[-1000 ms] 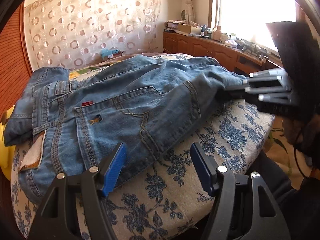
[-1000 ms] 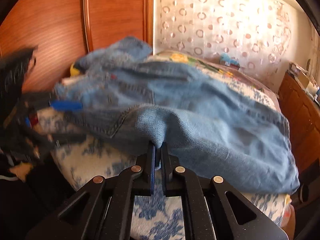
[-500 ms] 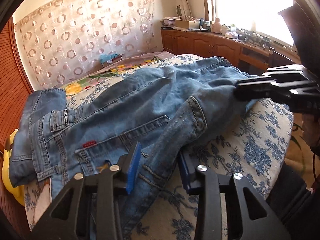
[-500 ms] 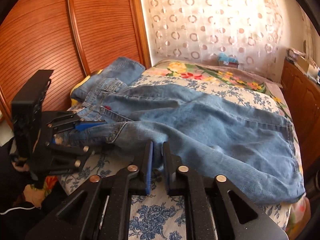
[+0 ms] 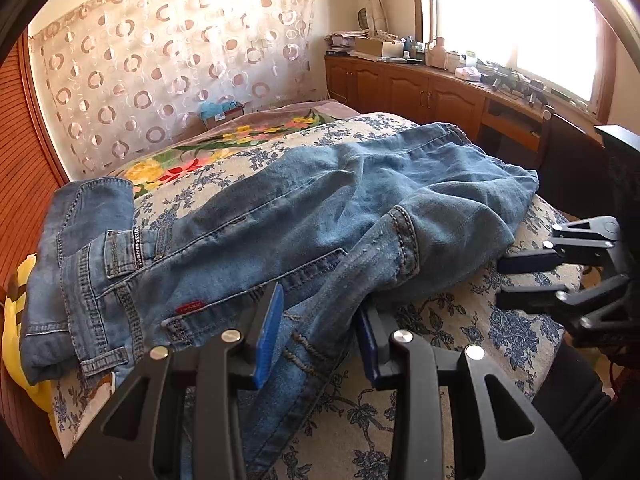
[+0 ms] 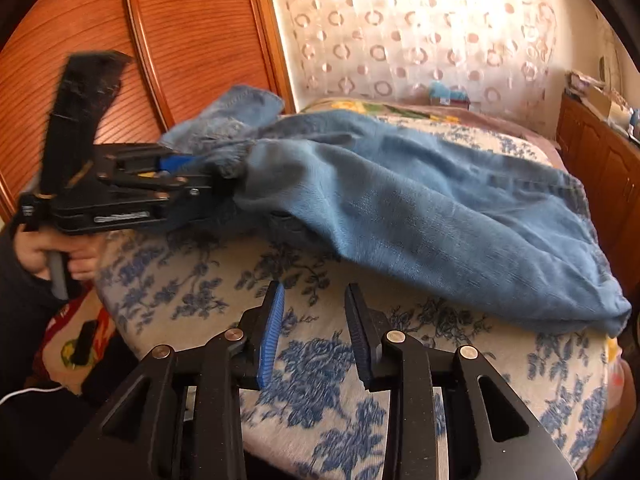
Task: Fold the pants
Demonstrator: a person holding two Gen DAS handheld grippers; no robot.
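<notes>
Now my left gripper (image 5: 320,340) pinches the jeans (image 5: 304,220) lying on the bed (image 5: 460,320). Its hold looks thin, I think, so the cloth could slip. My right gripper (image 6: 314,328) just opened, empty, beside them

A bedroom in a home. A bed (image 5: 440,320) under a blue-flowered cover fills the middle of the room, with a brighter floral blanket (image 5: 192,160) laid across its far end. A sheer curtain (image 5: 168,60) patterned with rings hangs behind it. Slatted wooden wardrobe doors (image 6: 192,40) stand along one side. On the other, low wooden cabinets (image 5: 400,88) run beneath a sunlit window (image 5: 512,12), their top cluttered with bottles, boxes and papers. Jeans (image 5: 320,220) lie spread on the bed.
</notes>
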